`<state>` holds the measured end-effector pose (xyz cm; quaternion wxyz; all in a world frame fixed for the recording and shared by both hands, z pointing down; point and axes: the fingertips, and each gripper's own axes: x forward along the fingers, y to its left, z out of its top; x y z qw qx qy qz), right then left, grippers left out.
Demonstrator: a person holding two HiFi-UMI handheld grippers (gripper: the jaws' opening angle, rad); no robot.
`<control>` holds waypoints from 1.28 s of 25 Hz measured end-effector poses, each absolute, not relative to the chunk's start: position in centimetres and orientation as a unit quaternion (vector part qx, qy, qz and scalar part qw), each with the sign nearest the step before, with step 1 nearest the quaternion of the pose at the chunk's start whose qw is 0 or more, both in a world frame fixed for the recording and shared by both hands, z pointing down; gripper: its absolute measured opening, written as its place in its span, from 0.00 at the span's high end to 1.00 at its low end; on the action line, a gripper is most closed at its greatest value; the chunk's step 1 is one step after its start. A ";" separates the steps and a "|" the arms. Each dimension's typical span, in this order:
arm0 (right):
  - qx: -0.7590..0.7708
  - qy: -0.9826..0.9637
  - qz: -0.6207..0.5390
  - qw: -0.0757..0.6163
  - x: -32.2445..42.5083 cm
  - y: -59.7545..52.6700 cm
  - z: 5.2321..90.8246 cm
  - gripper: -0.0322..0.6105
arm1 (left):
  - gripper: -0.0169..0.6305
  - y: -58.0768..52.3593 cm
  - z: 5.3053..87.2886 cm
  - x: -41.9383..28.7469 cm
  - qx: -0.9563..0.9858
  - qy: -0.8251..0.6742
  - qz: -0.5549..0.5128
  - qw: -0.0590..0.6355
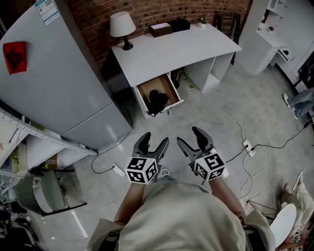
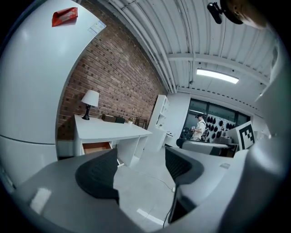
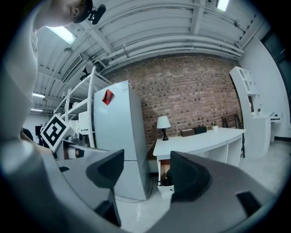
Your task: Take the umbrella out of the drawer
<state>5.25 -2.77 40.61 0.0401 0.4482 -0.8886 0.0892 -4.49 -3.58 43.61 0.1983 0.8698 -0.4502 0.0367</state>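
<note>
Grey floor, umbrella in drawer

Rough brick wall, smooth white desk, wooden drawer, glossy fridge

A person holds the left gripper and right gripper side by side before the body, both pointing forward, jaws apart, empty.

Beige shirt, grey left gripper, right gripper (marker cubes)
</note>
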 end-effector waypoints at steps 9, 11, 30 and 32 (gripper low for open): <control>0.475 -0.872 0.114 0.034 2.7 -9.2 41.8 0.48 | 0.48 -10.3 45.5 -7.8 0.874 -0.434 0.062 0.212; 0.479 -0.869 0.116 0.040 2.5 -9.9 42.1 0.48 | 0.48 -11.1 46.1 -8.2 0.872 -0.433 0.066 0.219; 0.453 -0.873 0.161 0.078 3.4 -21.9 47.8 0.48 | 0.48 -22.9 54.2 -7.2 0.841 -0.452 0.105 0.278; 0.450 -0.873 0.171 0.083 3.9 -24.0 48.8 0.48 | 0.48 -25.0 55.6 -7.0 0.834 -0.458 0.113 0.288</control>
